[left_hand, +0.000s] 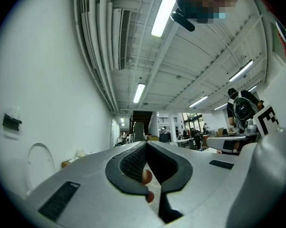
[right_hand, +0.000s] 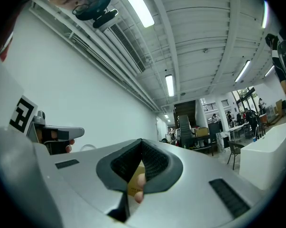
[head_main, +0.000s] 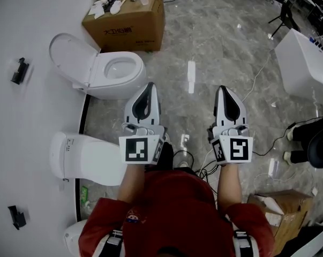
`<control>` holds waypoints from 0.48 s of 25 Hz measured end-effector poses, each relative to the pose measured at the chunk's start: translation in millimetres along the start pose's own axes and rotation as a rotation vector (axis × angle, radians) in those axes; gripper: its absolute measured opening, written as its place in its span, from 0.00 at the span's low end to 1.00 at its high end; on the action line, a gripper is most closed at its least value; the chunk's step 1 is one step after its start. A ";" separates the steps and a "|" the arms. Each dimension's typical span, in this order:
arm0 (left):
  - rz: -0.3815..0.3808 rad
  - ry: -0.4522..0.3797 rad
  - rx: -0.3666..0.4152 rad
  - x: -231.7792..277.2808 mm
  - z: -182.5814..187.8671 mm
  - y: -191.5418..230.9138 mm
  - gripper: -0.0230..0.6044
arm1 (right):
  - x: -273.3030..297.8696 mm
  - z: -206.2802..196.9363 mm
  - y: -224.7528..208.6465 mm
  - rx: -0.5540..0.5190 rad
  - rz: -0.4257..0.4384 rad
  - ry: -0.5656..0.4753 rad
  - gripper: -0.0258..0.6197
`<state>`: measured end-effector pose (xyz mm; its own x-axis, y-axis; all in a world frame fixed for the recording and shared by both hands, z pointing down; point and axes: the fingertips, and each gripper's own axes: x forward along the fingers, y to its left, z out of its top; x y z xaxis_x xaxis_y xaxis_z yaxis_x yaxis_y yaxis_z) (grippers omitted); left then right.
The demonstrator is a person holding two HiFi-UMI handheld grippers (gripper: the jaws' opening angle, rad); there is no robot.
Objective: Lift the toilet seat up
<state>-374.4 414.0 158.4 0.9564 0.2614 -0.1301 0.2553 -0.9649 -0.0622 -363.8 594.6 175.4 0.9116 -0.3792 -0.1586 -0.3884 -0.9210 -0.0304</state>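
Here | near toilet [head_main: 62, 155] shown by head view alone, at floor's [head_main: 215, 42] left edge | lid [head_main: 99, 162] down, white | left gripper [head_main: 149, 86], right gripper [head_main: 222, 89]: jaws pressed together.

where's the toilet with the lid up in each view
Head view: toilet at upper left by the wall, just below the box.
Left gripper view: only its raised lid shows, low at far left, with the box just right of it.
Right gripper view: what seems a thin arc of lid, low, left of centre; box at low centre.
Shared landmark: the box.
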 end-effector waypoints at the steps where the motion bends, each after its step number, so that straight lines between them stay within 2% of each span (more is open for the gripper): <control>1: 0.003 0.001 -0.001 5.6 -1.9 6.0 0.05 | 8.3 -1.7 -0.1 0.003 -0.002 0.001 0.05; 12: 0.040 0.001 -0.022 75.8 -20.4 96.1 0.05 | 124.8 -22.4 20.9 -0.007 0.011 0.017 0.05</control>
<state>-274.4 340.6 162.7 0.9661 0.2222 -0.1313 0.2195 -0.9750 -0.0354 -255.1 526.0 177.1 0.9096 -0.3905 -0.1419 -0.3972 -0.9175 -0.0217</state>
